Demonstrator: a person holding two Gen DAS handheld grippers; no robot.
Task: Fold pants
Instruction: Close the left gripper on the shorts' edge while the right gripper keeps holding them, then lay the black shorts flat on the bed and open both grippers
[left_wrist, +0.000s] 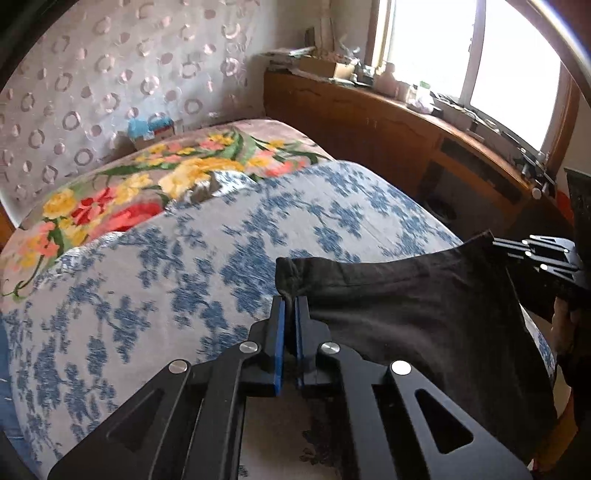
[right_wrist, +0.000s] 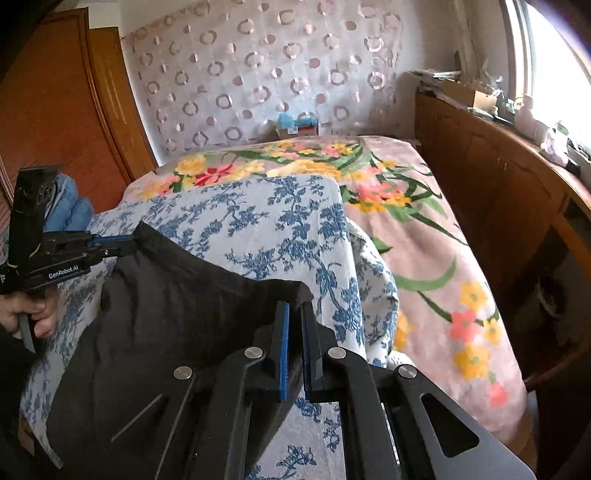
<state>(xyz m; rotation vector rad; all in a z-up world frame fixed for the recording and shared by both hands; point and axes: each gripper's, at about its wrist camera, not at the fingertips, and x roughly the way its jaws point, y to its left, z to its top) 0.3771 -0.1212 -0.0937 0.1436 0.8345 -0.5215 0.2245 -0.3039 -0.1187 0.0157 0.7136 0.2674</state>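
Dark charcoal cloth pants (left_wrist: 424, 317), stretched over blue-flowered white bedspread (left_wrist: 155, 295) on bed. Pinched at one top corner by left tongs (left_wrist: 290, 306), at the other by right tongs (right_wrist: 294, 314). Floral pink blanket (right_wrist: 424, 236) beyond.

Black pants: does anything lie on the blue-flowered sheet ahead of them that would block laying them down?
Nothing visible does. The black fabric pants hang between the left gripper and right gripper, and the blue-flowered white sheet ahead looks bare.
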